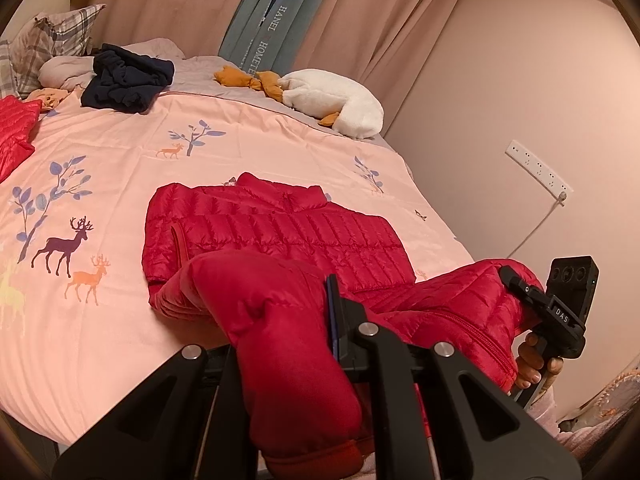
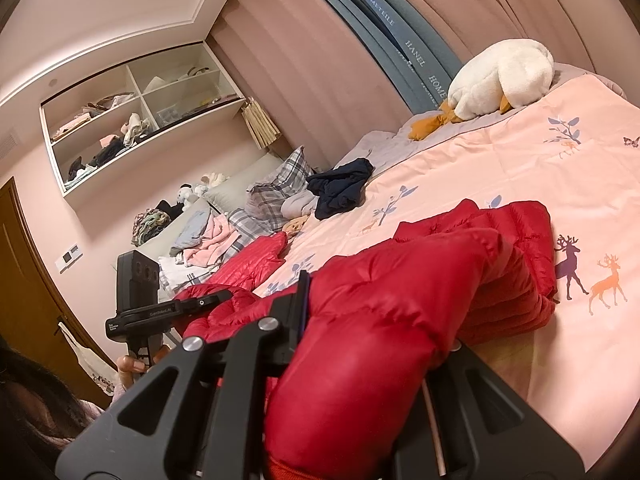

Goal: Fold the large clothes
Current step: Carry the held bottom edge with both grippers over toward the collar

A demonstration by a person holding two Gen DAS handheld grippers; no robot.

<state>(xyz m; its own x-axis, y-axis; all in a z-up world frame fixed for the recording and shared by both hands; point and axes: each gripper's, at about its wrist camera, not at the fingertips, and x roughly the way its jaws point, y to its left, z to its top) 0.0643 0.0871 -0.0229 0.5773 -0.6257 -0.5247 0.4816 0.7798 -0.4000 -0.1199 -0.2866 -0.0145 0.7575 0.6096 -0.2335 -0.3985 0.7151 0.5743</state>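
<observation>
A red puffer jacket [image 1: 280, 232] lies front-up on the pink deer-print bedspread [image 1: 120, 160], collar towards the far side. Its near part is lifted off the bed in two places. In the left wrist view my left gripper [image 1: 316, 316] is shut on a bunched red fold, which drapes over and hides one finger. To the right, my right gripper [image 1: 510, 278] grips another corner of the jacket. In the right wrist view the right gripper [image 2: 320, 312] is shut on puffy red fabric [image 2: 400, 300], and the left gripper [image 2: 224, 296] holds the jacket further left.
A second red jacket [image 1: 12, 132] lies at the bed's left edge. A navy garment [image 1: 128, 80], plaid pillows [image 1: 52, 36] and a white goose plush [image 1: 340, 100] sit at the far side. A power strip [image 1: 536, 168] hangs on the right wall. Shelves [image 2: 140, 120] and a door [image 2: 24, 280] stand beyond.
</observation>
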